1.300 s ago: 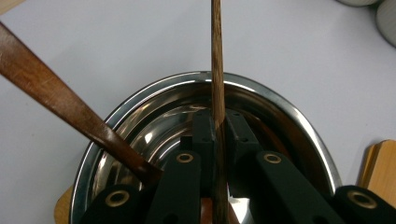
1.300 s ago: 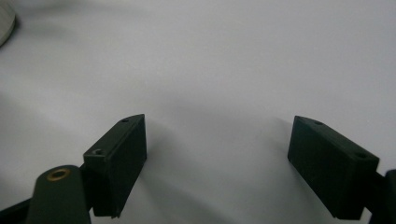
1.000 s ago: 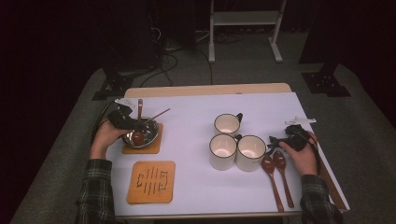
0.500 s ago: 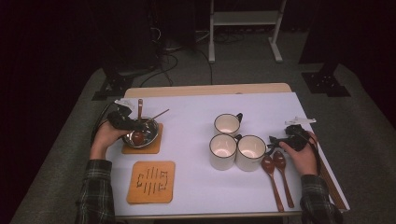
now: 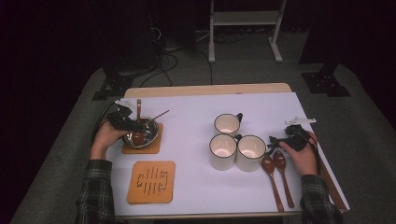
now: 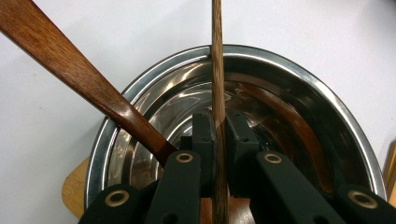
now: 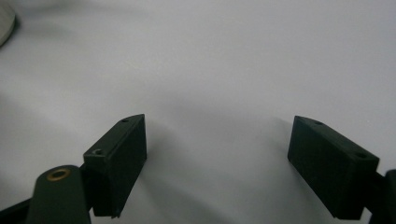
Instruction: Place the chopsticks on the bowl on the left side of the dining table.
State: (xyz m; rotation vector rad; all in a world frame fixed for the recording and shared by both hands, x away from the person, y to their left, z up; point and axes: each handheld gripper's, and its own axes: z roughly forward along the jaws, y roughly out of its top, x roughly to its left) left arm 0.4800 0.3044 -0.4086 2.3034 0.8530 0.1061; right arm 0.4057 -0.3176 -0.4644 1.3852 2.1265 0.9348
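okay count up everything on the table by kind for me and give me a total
Mugs: 3
Wooden spoons: 4, two lying by the mugs, two in the bowl
Steel bowl: 1
Orange mats: 2
Total: 10

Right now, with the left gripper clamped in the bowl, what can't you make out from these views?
- Thin wooden stick: both ends cut off by the left gripper view's edges.
- Bowl's near floor: hidden behind the left gripper.
- Mugs' contents: too small in the high view.
- Right gripper: open over blurred white table.
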